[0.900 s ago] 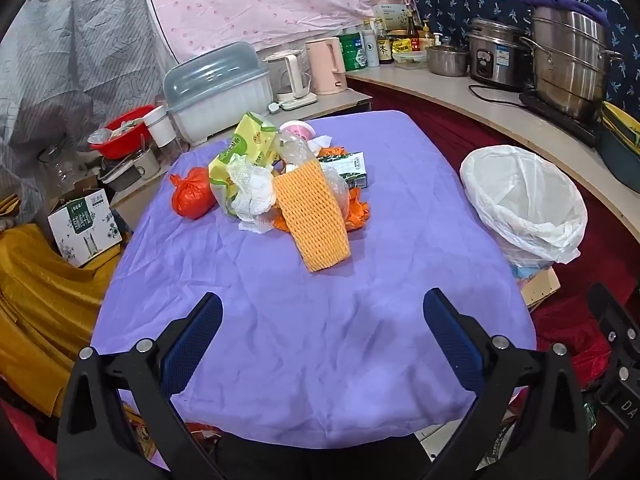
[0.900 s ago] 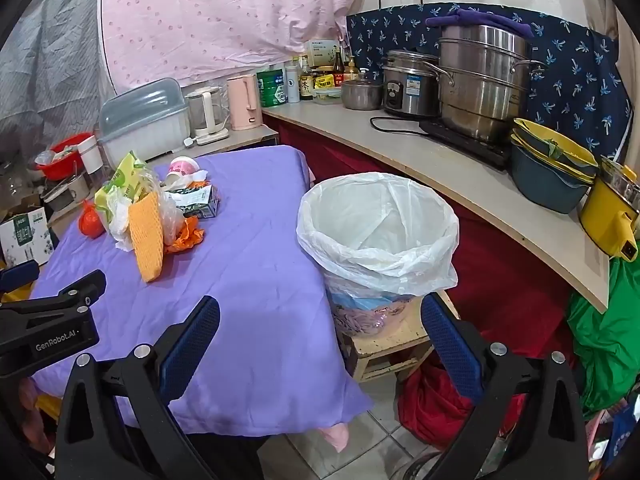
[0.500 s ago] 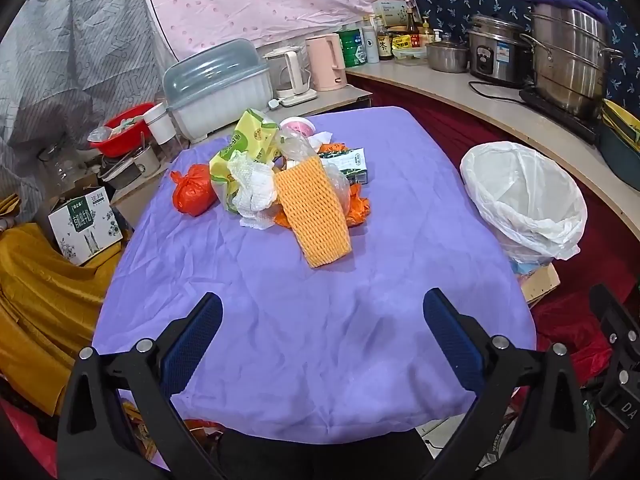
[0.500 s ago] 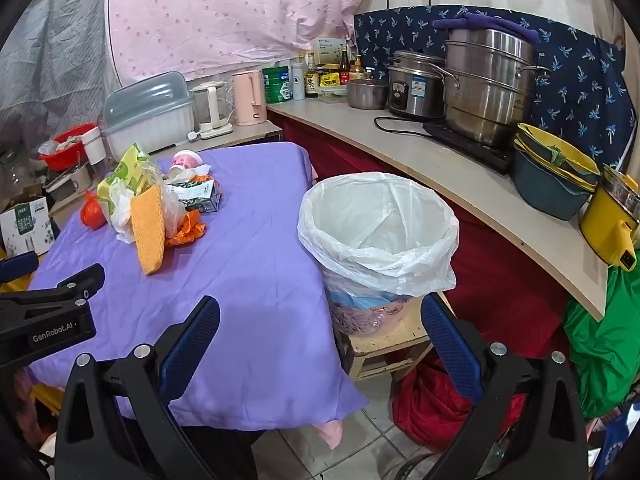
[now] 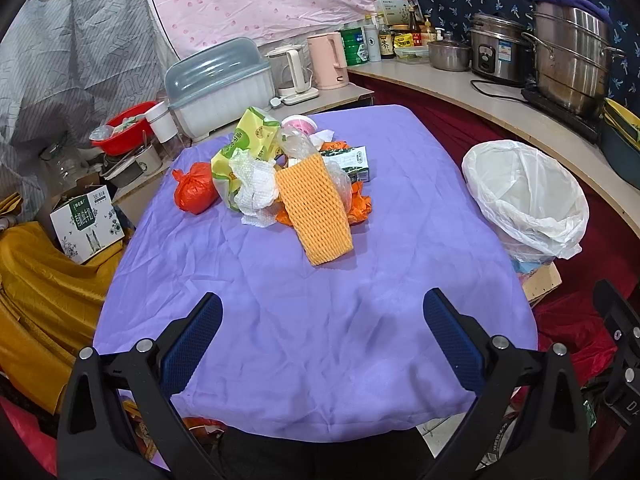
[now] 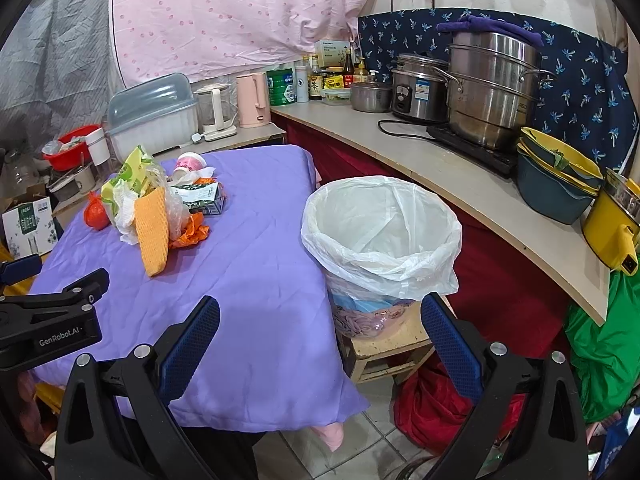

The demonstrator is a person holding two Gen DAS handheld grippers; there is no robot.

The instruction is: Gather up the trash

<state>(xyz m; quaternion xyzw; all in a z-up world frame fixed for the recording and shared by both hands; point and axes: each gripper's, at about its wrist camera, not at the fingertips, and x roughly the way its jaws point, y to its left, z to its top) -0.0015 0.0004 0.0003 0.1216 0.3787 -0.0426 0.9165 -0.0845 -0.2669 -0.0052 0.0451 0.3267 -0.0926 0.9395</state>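
Both claws hang spread wide with nothing between the pads, the left claw [image 5: 322, 334] over the near edge of the purple table [image 5: 320, 320], the right claw [image 6: 320, 336] aimed toward the lined bin [image 6: 380, 236] just beside it. Mid-table, the trash pile: an orange foam net [image 5: 316, 210] in front, crumpled white paper [image 5: 256, 190], a yellow-green packet [image 5: 250, 142], a small red bag [image 5: 195, 188]. All looks light, soft, crushable; I'd pinch the net's near end first. Nothing blocks the reach.

I am looking past a pink kettle [image 5: 327, 60] standing beside a covered dish rack [image 5: 220, 84]. Steel pots [image 6: 492, 88] are sitting on the counter [image 6: 460, 176], perhaps over a hotplate.
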